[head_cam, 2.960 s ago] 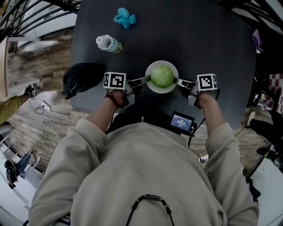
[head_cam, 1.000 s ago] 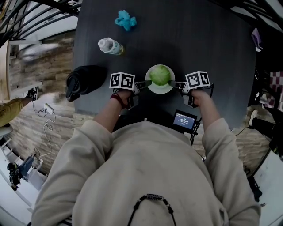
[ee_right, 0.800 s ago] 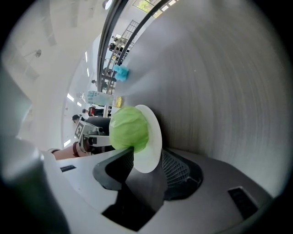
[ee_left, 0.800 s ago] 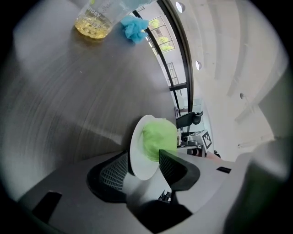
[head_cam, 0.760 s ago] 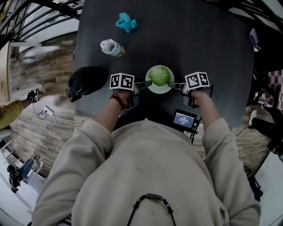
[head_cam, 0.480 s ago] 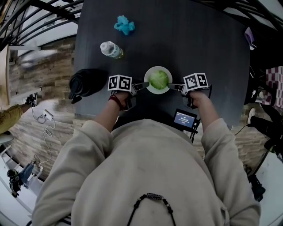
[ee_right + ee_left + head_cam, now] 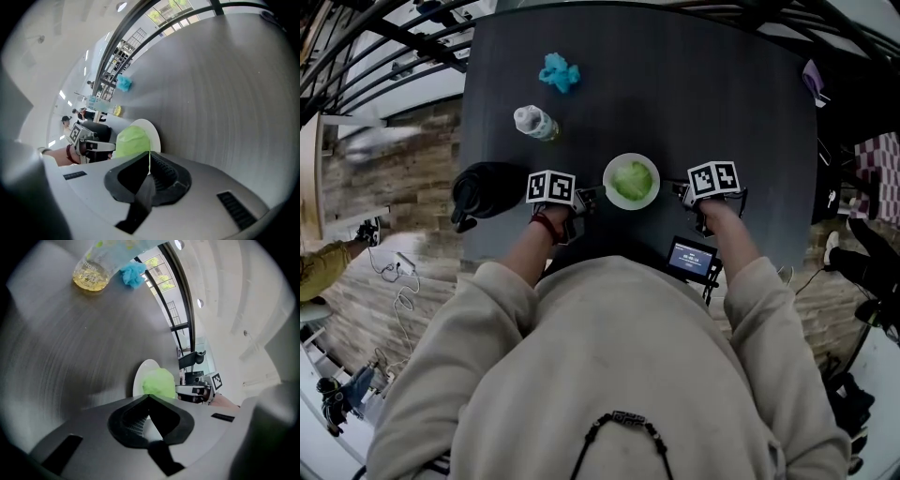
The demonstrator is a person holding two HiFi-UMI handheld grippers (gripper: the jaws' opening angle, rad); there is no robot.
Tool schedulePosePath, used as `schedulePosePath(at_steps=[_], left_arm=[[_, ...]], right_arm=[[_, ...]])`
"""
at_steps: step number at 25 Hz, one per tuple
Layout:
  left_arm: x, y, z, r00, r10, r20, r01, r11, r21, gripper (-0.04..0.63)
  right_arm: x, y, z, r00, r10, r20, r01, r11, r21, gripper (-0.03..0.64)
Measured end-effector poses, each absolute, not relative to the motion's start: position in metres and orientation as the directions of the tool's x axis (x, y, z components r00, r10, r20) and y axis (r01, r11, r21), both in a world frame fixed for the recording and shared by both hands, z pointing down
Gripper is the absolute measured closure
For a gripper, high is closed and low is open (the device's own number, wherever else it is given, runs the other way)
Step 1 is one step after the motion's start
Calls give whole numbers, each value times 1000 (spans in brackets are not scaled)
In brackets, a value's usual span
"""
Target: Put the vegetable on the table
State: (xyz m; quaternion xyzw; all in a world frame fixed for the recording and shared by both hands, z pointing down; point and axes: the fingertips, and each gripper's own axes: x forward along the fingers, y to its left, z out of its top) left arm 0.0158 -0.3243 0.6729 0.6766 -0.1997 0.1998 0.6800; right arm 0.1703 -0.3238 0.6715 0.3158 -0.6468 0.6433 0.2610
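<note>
Hovering beside the vegetable point(image 7: 631, 180) in its white dish point(image 7: 607, 172) on the table point(image 7: 722, 112)
Clenching left gripper point(image 7: 592, 194) and right gripper point(image 7: 678, 187) on nothing, jaws just closing; reopening wide, pinching the seemingly leafy head gently

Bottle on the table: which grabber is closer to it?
Left. The left gripper sits at the plate's edge on the bottle's side. The right gripper, whose jaws have just been closing on nothing, is across the plate, farther away.
</note>
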Motion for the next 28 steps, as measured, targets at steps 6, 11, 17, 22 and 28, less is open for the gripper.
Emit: schedulePosePath(at_steps=[6,11,17,22,28], left_arm=[[30,-349,624,868,-85,489,-496,-173,851,589],[55,-401,530,887,-223,404,-459,-509,728,589],[81,-434,420,913,-336,232,-408,-737,538,589],[91,-428,382,927,-340,157,-371,-780,504,589],[91,-421,386,932,-318,177,-363,-789,496,589]], right_arm=[[167,-337,625,-695,-163,700,-718,106,-688,600],[157,-383,534,-692,-407,597,-718,300,-628,600],[151,-411,425,-694,-574,436,-706,419,-571,601],[147,-408,389,-702,-590,399,-702,477,-528,603],[145,-406,392,-703,-584,406,-702,477,-529,603]])
